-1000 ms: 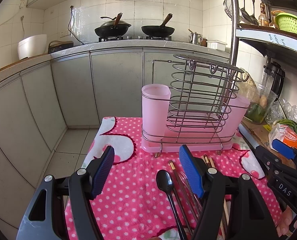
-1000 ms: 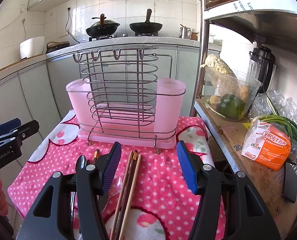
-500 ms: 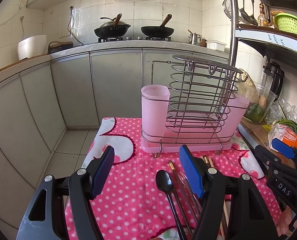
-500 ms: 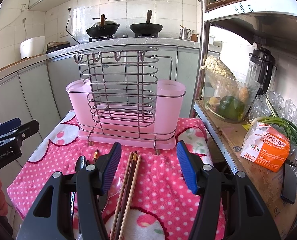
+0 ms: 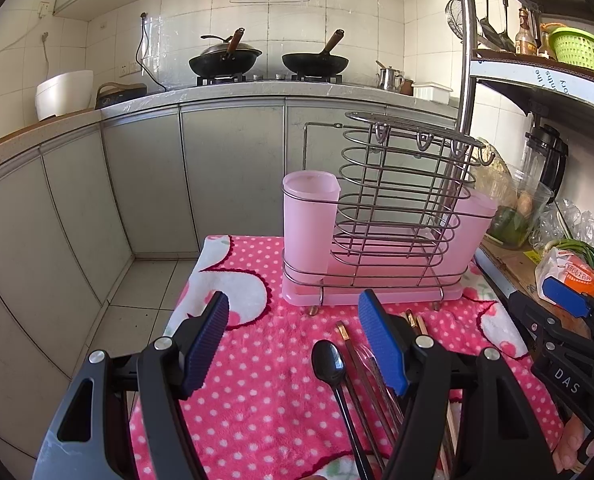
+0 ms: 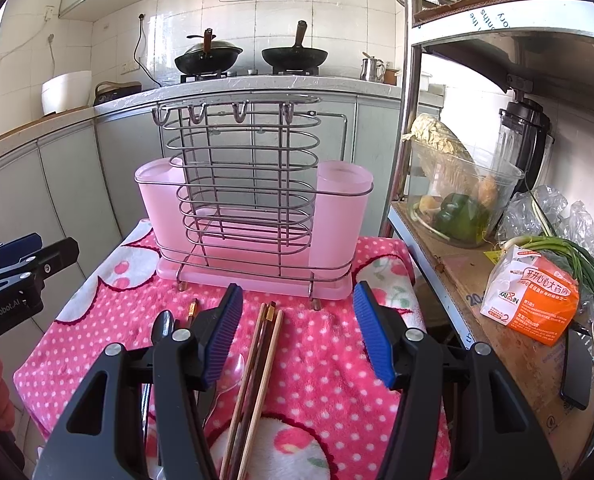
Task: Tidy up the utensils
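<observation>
A pink utensil holder with a wire rack (image 5: 381, 236) stands at the far side of a pink dotted cloth (image 5: 273, 396); it also shows in the right wrist view (image 6: 253, 216). A black spoon (image 5: 331, 364), a clear spoon and several chopsticks (image 6: 261, 356) lie on the cloth in front of it. My left gripper (image 5: 293, 340) is open and empty, above the cloth left of the spoon. My right gripper (image 6: 297, 328) is open and empty, above the chopsticks' right side.
A shelf unit on the right holds a glass bowl of vegetables (image 6: 457, 196), an orange packet (image 6: 529, 300), green onions and a blender (image 6: 525, 136). Kitchen counter with two woks (image 5: 225, 58) is behind. The cloth's left edge drops to a tiled floor (image 5: 137, 304).
Both grippers have stayed nearly still, open; the views shift only slightly.
</observation>
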Demonstrator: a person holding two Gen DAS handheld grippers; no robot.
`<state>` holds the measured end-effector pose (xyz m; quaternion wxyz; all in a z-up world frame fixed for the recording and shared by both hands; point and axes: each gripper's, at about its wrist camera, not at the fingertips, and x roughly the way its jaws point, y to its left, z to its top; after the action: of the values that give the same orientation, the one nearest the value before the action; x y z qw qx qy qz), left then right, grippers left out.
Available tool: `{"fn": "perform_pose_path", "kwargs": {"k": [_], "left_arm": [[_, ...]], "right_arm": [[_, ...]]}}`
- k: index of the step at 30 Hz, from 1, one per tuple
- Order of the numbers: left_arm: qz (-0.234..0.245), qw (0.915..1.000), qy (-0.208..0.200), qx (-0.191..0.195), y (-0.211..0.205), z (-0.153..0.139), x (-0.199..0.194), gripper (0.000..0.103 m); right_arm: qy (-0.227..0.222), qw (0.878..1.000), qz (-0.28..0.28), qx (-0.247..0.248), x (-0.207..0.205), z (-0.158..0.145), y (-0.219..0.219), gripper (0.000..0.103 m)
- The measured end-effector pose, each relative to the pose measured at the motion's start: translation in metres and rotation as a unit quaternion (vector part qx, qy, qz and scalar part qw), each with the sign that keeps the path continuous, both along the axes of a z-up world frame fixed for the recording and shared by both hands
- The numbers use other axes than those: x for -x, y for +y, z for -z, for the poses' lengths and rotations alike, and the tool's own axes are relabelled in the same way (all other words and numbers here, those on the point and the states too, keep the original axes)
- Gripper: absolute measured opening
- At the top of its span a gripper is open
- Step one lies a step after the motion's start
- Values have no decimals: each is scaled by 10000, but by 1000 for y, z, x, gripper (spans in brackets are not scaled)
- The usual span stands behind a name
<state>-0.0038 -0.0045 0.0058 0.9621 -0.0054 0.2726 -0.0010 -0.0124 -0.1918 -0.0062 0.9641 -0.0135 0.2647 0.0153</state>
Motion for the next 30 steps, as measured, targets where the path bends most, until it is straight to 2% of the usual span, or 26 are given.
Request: {"fn": "perform_pose_path", "kwargs": {"k": [30], "left_arm": [[8,10000,-12,-1,1,-3,3,67]], "right_arm": [[-9,10000,-5,11,0,1,0,58]]}}
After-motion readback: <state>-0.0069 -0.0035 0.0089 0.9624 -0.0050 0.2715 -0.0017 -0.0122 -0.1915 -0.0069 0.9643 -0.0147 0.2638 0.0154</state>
